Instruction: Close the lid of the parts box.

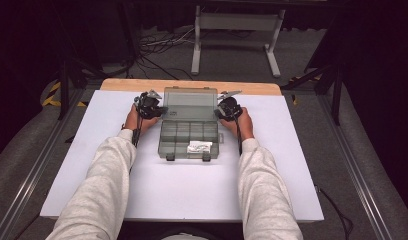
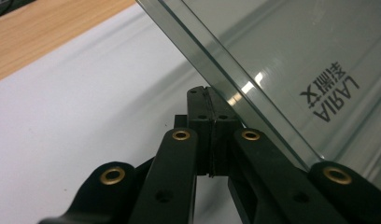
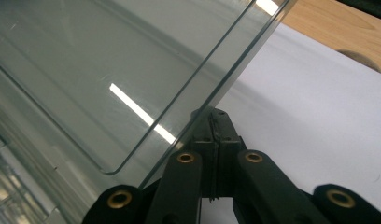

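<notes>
1. High view: clear plastic box (image 1: 189,135) sits mid-table on the white sheet (image 1: 182,190), lid (image 1: 190,103) raised; left gripper (image 1: 151,107) and right gripper (image 1: 227,108) flank the lid.
2. Left gripper view: jaws closed on nothing, just beside the lid (image 2: 291,70) edge.
3. Right gripper view: jaws closed, empty, beside the lid (image 3: 109,70) edge.

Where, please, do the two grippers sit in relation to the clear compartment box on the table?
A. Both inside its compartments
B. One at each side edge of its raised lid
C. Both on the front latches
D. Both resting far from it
B: the left gripper and right gripper, jaws shut, flank the raised lid of the box.
</notes>
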Demonstrator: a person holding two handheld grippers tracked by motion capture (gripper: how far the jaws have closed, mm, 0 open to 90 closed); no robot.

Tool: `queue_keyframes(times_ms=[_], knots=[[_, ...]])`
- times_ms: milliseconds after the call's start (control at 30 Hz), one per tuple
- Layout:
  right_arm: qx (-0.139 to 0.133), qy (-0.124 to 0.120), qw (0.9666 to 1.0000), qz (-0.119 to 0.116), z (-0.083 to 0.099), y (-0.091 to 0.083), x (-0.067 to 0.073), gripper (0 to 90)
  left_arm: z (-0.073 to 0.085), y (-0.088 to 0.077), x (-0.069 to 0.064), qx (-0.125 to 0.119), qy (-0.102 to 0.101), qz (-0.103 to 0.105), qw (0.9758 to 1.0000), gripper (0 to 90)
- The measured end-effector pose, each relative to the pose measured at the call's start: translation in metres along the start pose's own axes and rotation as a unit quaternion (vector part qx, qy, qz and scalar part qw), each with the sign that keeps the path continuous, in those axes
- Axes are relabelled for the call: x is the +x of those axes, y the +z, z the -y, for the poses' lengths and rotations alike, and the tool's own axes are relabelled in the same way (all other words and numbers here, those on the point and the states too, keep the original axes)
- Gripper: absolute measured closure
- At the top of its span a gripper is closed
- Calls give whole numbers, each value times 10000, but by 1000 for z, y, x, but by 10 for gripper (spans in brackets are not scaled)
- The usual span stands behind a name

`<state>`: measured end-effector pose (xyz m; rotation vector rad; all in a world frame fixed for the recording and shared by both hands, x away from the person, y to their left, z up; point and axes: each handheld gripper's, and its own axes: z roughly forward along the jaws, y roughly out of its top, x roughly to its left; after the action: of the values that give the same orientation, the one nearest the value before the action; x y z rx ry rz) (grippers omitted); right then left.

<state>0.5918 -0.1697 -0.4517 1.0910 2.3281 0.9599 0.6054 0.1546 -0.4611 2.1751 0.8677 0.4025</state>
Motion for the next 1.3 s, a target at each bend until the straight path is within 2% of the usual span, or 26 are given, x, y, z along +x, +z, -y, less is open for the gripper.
queue_keyframes(times_ms=[267,567,733,867,1033,1300], knots=[[-106,25,9999,116,0,-1,0,900,-5,-3,-2,-141,-7,-253,9996,899],[-367,9,9992,183,-6,-9,2,900,-17,-15,-2,-435,-134,-386,9982,899],[-495,-8,9985,250,-9,-15,4,900,-22,-21,-4,-519,-151,-429,9976,899],[-563,-21,9980,288,-11,-20,5,900,-26,-28,-5,-570,-92,-446,9973,899],[-780,44,9962,383,-13,-30,7,900,-30,-37,-10,-663,-46,-518,9964,900],[-992,35,9940,465,-15,-43,11,900,-37,-51,-18,-793,29,-515,9955,899]])
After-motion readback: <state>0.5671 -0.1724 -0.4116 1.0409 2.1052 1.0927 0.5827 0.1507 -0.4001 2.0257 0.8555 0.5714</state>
